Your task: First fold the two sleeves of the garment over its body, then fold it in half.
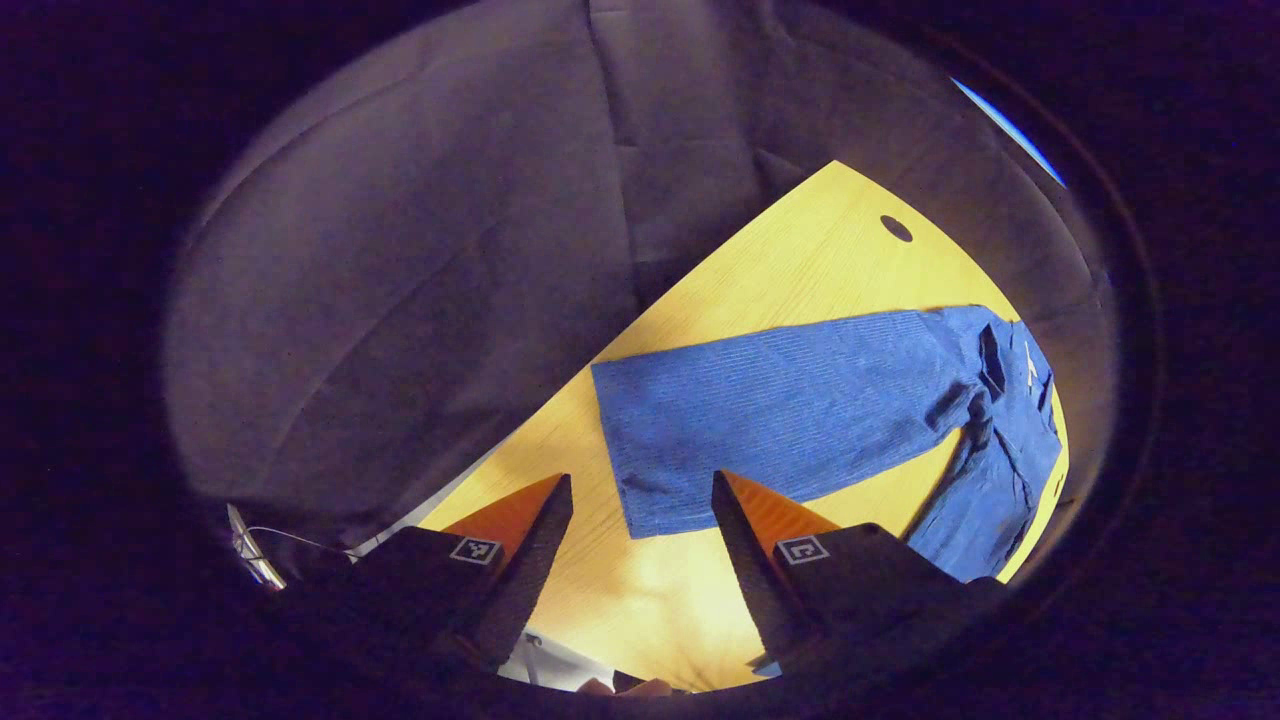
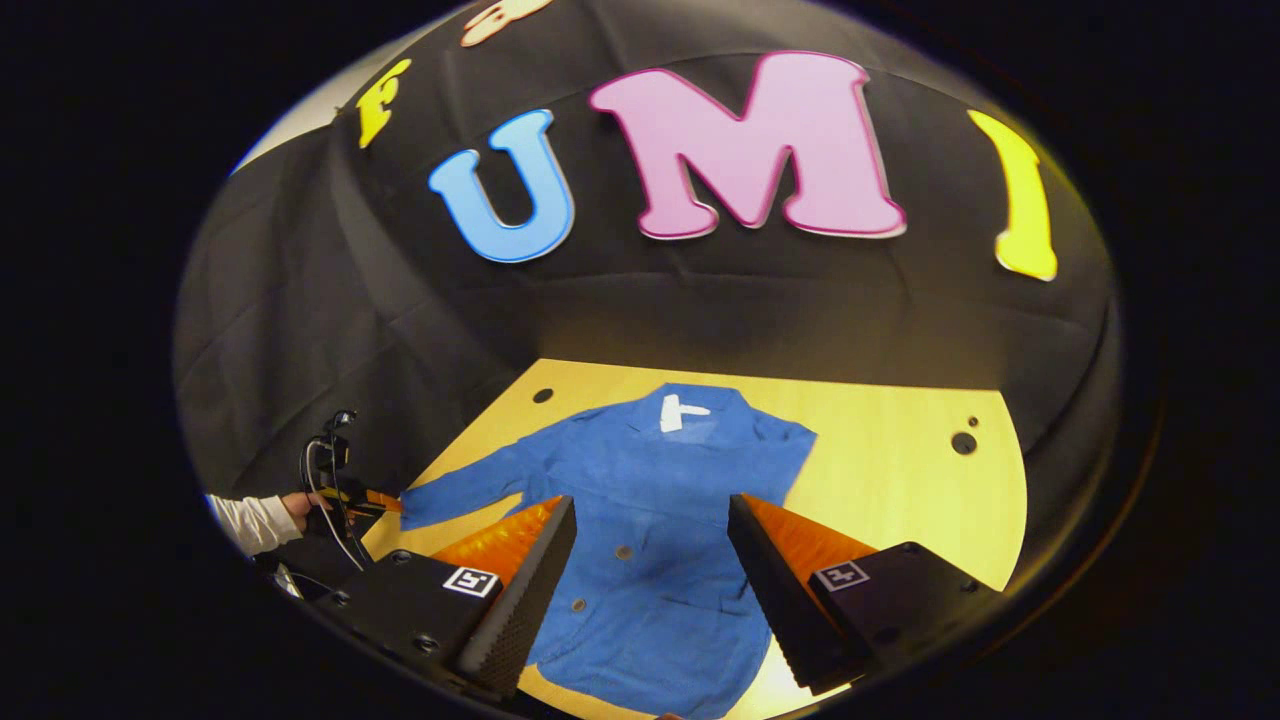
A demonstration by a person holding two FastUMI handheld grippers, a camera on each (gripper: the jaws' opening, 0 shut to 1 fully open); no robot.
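As the blue garment (image 2: pixel 650 530) lay flat on the yellow bench (image 2: pixel 900 480) at lower centre of the right gripper view, collar toward the top, its long axis ran up the frame. It looked soft and light; I judged the sleeve cuff (image 1: pixel 650 480) the best hold. My left tool (image 1: pixel 640 530) and right tool (image 2: pixel 650 580) gaped wide, empty.

Cloth-walled recording booth (image 2: pixel 300 300), wooden table (image 2: pixel 900 470)

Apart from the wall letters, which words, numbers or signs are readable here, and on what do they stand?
No text is readable.
White tag at the blue shirt's collar: too small and blurred to read.
Square markers on the left gripper and right gripper: patterns, not words.
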